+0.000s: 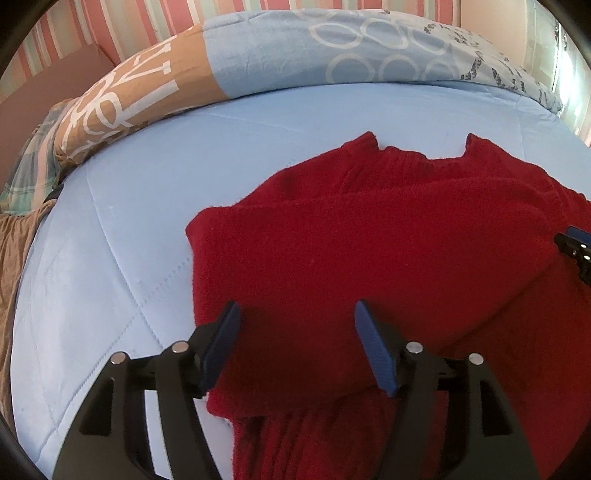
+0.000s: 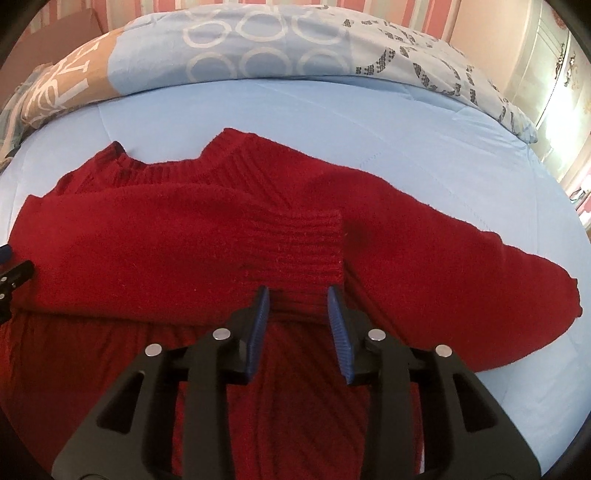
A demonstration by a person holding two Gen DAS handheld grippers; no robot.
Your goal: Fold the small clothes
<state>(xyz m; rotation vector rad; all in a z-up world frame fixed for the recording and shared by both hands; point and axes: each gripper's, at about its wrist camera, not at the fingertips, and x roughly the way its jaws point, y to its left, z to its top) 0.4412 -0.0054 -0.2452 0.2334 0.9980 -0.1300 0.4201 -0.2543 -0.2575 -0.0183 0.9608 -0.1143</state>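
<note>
- Sweater [image 2: 184, 236], red knit, lies mid-frame on the blue bed [image 2: 424, 140]; one sleeve is folded across its chest.
- We find the right gripper [image 2: 297, 295] part-open astride the ribbed cuff [image 2: 295, 240], and the left gripper [image 1: 295, 310] wide, empty.
- We judge the cuff may spring back once released.
- Patterned pillows [image 1: 295, 51] and striped wall [image 1: 92, 22] fill the upper frame.

The bed [image 1: 110, 229] is covered with a pale blue quilted cover, its stitched seams crossing in wide diamonds. A red knitted sweater [image 1: 369, 240] lies flat on it, neckline toward the far side, one sleeve [image 2: 184, 229] folded across the chest with its ribbed cuff near the middle, the other sleeve [image 2: 461, 258] stretched out sideways over the quilt. Along the far edge lies a rolled duvet [image 2: 277, 48], blue with pale rings, tan with white letters at one end.
</note>
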